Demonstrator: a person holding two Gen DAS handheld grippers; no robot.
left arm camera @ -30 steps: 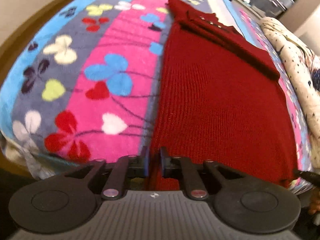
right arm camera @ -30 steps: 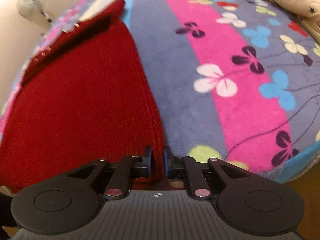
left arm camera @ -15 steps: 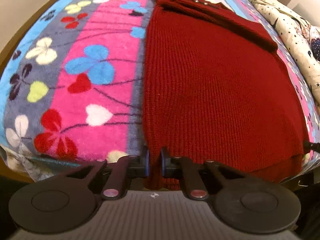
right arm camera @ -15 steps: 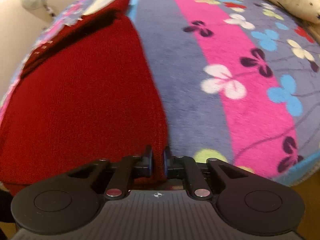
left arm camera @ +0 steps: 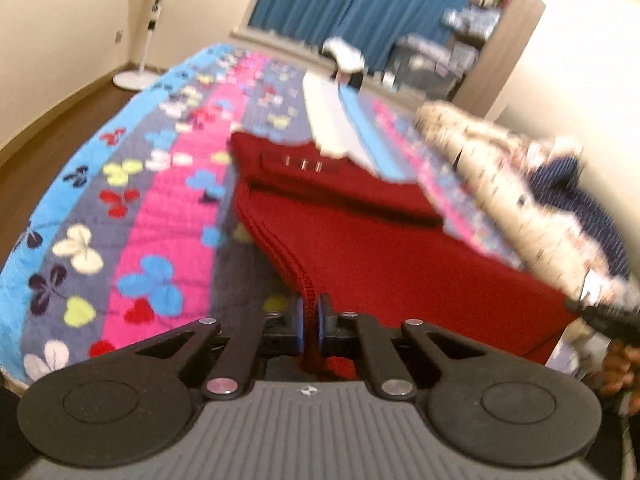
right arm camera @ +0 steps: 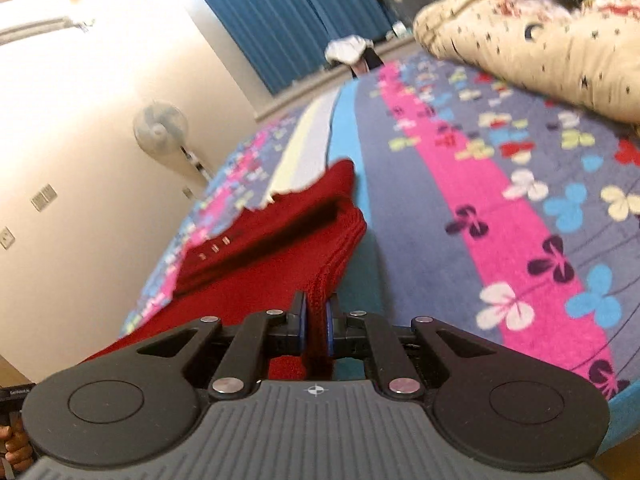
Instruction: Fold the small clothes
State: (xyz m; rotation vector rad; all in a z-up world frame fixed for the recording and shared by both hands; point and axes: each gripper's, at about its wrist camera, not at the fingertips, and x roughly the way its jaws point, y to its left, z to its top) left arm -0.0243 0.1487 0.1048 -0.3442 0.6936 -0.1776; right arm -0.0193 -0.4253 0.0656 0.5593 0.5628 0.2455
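Note:
A dark red knitted sweater (left arm camera: 392,256) lies on a bed with a butterfly-patterned blanket (left arm camera: 168,208). Its far part, with a small row of buttons (left arm camera: 302,165), rests flat. My left gripper (left arm camera: 309,318) is shut on the sweater's near left hem corner and holds it raised off the blanket. My right gripper (right arm camera: 315,320) is shut on the near right hem corner of the sweater (right arm camera: 256,276), also raised. The near hem hangs between the two grippers.
A cream star-print duvet (left arm camera: 516,200) is piled along the bed's right side and shows in the right wrist view (right arm camera: 552,44). A standing fan (left arm camera: 154,20) is at the far left by the wall. Blue curtains (left arm camera: 360,8) and storage boxes stand beyond the bed.
Both grippers have lifted the sweater's near hem up from the blanket and tilted upward, so the room beyond the bed has come into view.

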